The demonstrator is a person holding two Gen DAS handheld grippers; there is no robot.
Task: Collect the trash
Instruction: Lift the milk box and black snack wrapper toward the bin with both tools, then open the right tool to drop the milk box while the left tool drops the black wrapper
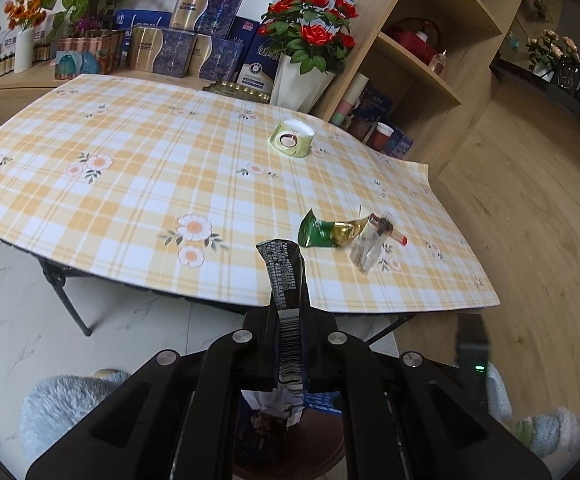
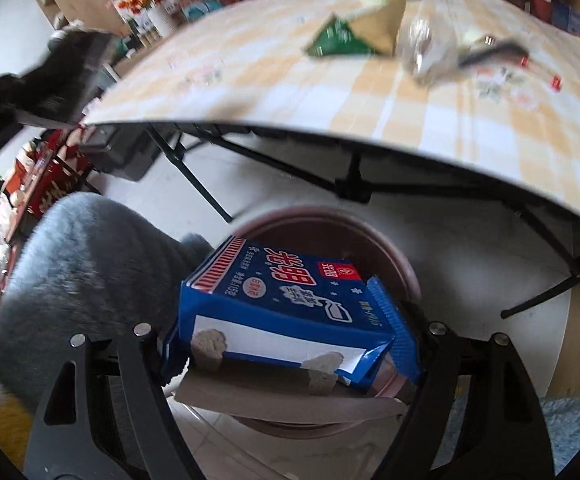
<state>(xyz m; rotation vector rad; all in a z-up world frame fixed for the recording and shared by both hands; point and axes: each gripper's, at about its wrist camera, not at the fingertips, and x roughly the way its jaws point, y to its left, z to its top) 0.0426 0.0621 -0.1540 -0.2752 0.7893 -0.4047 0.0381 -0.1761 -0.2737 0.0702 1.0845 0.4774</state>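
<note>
My left gripper (image 1: 290, 316) is shut on a black wrapper (image 1: 283, 268) with a barcode, which stands up between the fingers in front of the table's near edge. My right gripper (image 2: 290, 344) stands wide and shut on a blue carton box (image 2: 290, 300) with a torn end, held over a round brown bin (image 2: 330, 216) on the floor. On the checked tablecloth (image 1: 129, 184) lie a green and gold wrapper (image 1: 326, 232), a clear plastic wrapper (image 1: 366, 248) and a tipped green paper cup (image 1: 292, 140). The same bin (image 1: 314, 440) shows dimly under my left gripper.
Flower pots, gift boxes and a wooden shelf (image 1: 422, 52) line the far side of the table. Black folding table legs (image 2: 197, 176) stand near the bin. Grey fluffy clothing of a person (image 2: 89, 272) is close on the left. The floor is white tile and wood.
</note>
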